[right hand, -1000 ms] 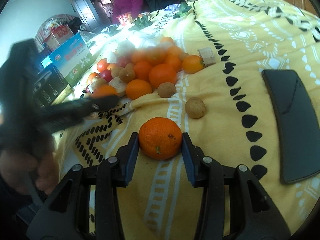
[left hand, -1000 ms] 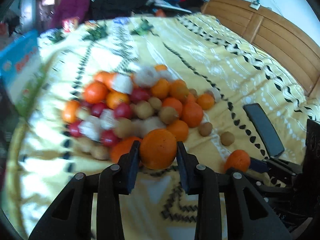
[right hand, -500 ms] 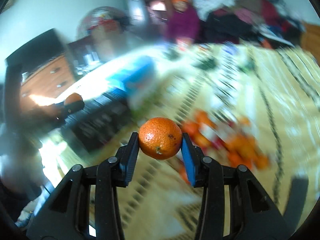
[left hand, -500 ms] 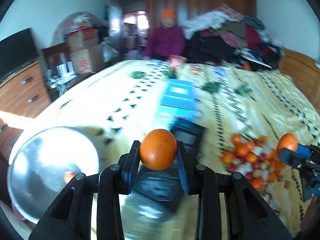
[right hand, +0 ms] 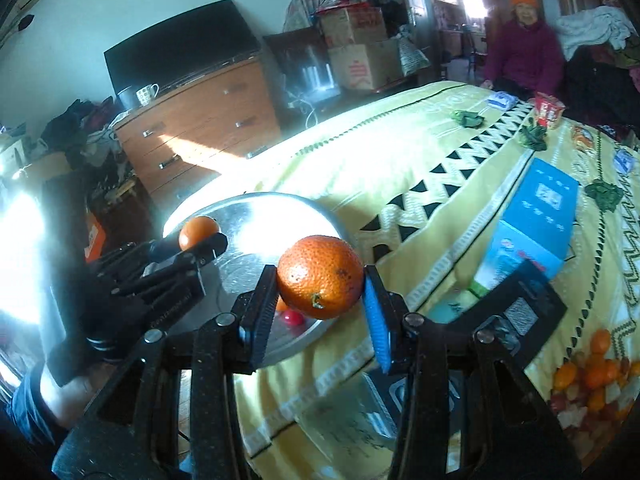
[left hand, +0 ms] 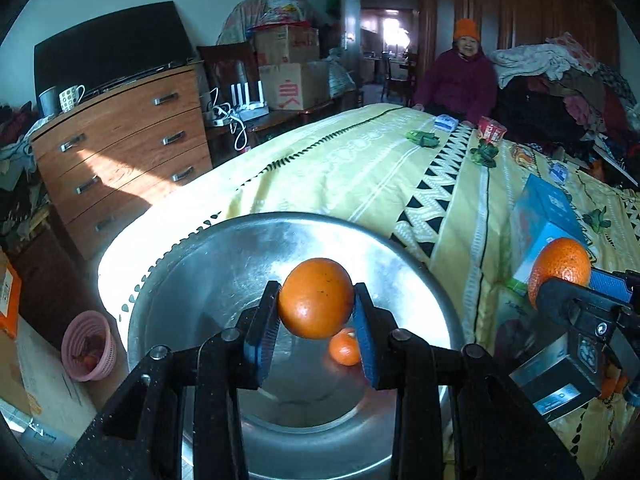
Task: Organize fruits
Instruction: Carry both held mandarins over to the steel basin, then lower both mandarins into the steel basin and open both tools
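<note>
An orange (left hand: pixel 315 298) is clamped by the left gripper (left hand: pixel 316 320) above the steel basin (left hand: pixel 192 280), where one small orange (left hand: pixel 344 349) lies. A second orange (right hand: pixel 320 276) is gripped by the right gripper (right hand: pixel 320 312) beside the basin. A yellow patterned bedspread (left hand: pixel 360 168) is spread beneath. Only in the right view are the fruit pile (right hand: pixel 592 376) and a red fruit (right hand: pixel 294 317) seen.

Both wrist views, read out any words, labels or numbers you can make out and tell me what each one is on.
No text reads clearly.
Cardboard box: one red character, perhaps "良", uncertain.
Blue box: white and red print, too blurred to read.
Black box: white label, too small to read.
Red packet: print blurred.
The orange in the left tool and the orange in the right tool bear none.
</note>
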Motion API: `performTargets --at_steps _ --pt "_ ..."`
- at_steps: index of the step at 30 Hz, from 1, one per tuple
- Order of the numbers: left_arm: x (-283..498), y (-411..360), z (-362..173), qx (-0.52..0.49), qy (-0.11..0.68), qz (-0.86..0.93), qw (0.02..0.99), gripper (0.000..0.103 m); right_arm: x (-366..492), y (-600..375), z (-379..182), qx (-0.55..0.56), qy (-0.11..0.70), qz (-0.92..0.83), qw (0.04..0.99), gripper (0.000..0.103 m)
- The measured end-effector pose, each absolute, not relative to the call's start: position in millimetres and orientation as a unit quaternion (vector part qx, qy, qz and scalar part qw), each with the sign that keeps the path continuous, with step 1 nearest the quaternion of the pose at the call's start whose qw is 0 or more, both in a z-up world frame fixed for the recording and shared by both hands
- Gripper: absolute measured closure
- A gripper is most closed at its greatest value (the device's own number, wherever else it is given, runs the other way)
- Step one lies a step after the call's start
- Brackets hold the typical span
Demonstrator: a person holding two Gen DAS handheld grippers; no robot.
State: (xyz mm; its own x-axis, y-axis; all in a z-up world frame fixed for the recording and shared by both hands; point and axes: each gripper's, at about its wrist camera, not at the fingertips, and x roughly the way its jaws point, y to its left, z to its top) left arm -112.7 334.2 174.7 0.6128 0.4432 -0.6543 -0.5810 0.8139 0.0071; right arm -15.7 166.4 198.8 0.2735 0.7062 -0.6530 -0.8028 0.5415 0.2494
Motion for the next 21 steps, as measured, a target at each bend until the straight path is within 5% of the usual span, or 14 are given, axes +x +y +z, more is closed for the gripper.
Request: performTargets --at_steps 21 --pt "-119.2 379.7 138.6 -0.142 0.379 0.292 0.867 0.067 -19.3 232.9 148.3 -0.092 0.452 0.457 0.761 0.061"
